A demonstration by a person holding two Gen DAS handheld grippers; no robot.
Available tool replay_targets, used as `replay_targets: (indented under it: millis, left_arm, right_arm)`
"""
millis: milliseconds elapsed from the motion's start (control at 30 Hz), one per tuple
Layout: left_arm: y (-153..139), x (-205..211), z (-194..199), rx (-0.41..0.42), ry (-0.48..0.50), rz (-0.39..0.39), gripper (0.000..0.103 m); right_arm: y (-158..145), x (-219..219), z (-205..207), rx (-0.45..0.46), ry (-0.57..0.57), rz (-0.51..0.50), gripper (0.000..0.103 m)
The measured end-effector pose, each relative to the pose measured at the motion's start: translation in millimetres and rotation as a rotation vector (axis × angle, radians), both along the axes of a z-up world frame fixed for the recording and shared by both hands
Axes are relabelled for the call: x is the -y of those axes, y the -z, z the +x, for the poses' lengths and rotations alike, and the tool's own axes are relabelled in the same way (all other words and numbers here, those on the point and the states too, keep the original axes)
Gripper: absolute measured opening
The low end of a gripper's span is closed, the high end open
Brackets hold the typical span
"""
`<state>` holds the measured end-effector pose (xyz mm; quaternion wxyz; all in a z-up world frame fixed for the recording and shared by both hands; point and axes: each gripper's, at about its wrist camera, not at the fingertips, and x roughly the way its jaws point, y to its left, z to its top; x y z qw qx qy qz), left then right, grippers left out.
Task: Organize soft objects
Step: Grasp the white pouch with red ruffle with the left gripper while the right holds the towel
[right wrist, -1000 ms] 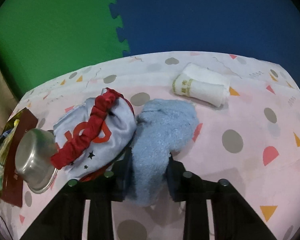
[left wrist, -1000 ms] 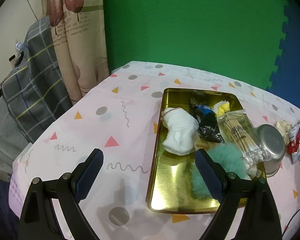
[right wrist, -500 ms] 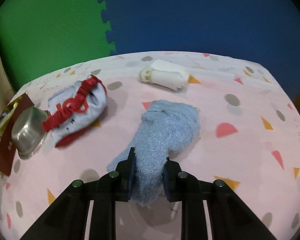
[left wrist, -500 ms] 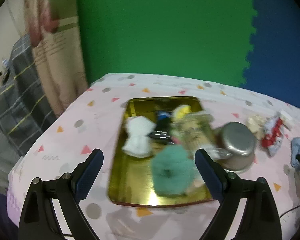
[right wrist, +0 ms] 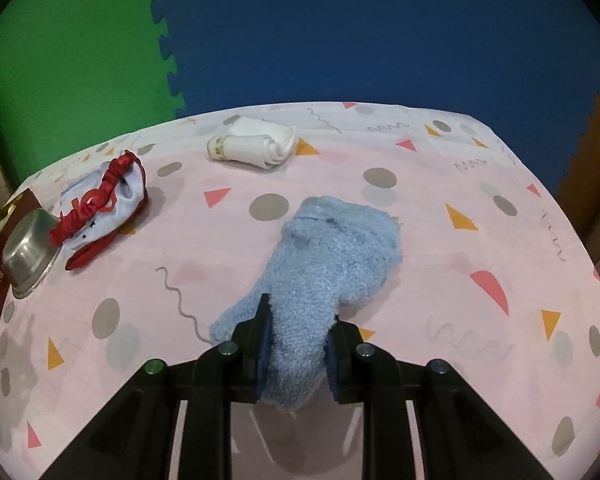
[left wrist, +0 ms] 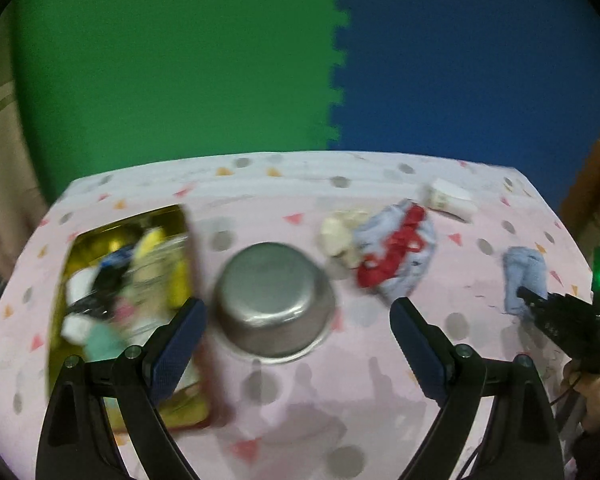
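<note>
Your right tool (right wrist: 296,354) is clamped on the fluffy blue sock (right wrist: 324,264), which mostly lies on the surface (right wrist: 440,240). It's light and floppy, so expect sag. Left tool (left wrist: 298,336) is wide apart, holding nothing.

My right gripper (right wrist: 296,344) pads squeeze a fluffy blue terry sock (right wrist: 328,256), looped pile, matt. Fingers are matt black plastic; the left gripper (left wrist: 298,334) has ribbed dark-blue pads. Tablecloth (right wrist: 440,216) is smooth matt printed cloth, lightly creased. Steel bowl (left wrist: 274,300) upside down, brushed metal, dull sheen. Tray (left wrist: 180,276) is glossy gold metal, mirror-like, blurred here. Rolled towel (right wrist: 254,144) is soft white cloth with a paper-looking band. Pale cloth item (right wrist: 104,196) has satiny red ruffled trim. Wall mats (right wrist: 340,32) are matt foam.
</note>
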<state>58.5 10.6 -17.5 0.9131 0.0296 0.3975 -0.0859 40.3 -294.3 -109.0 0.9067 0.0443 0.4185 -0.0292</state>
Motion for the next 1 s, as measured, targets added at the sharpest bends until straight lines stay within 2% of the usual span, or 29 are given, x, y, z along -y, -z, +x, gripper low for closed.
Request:
replay_targets:
  millis: [100,200,333,500,767,800,867,900,933,967,1000]
  left_arm:
    - [10.5,23.3,14.8,-0.026,0.061,-0.010,0.091]
    - [21.5,40.5,30.0,-0.050,0.082,-0.016,0.091]
    - [30.9,53.7,48.8,-0.082,0.083,-0.029,0.091]
    - [42.4,71.6,71.6,-0.095,0.090,0.014,0.091]
    - [68.4,83.8,99.6,-0.165,0.068,0.026,0.091]
    - [71.5,83.9,100.1,-0.178,0.066,0.021,0.088]
    - [77.4,85.4,99.7,-0.204,0.080,0.005,0.071]
    - [80.3,85.7,99.0,-0.224,0.095,-0.010,0.054]
    - [82.3,85.8,98.1,-0.241,0.106,-0.024,0.044]
    - [83.1,85.2,96.9,-0.248,0.108,-0.037,0.040]
    - [82.3,84.2,95.1,-0.249,0.112,-0.055,0.031]
  right_arm:
    - [1.0,-1.1,0.5,-0.002,-0.005,-0.002,0.023]
    - [1.6,1.6,0.3,-0.002,-0.006,0.020,0.024]
    - [2.8,2.9,1.4,-0.003,-0.006,0.035,0.025]
    - [3.3,4.9,1.3,-0.002,-0.007,0.054,0.025]
    - [4.2,8.3,1.0,-0.001,-0.006,0.090,0.025]
    - [4.1,8.1,1.1,-0.001,-0.006,0.090,0.025]
    - [4.1,8.6,1.2,-0.001,-0.006,0.094,0.025]
    - [4.0,8.7,1.1,-0.001,-0.006,0.095,0.025]
    - [4.1,8.8,1.2,-0.001,-0.006,0.097,0.025]
    - [4.2,9.1,1.4,-0.001,-0.006,0.099,0.025]
    - [4.4,9.3,1.6,-0.001,-0.006,0.101,0.025]
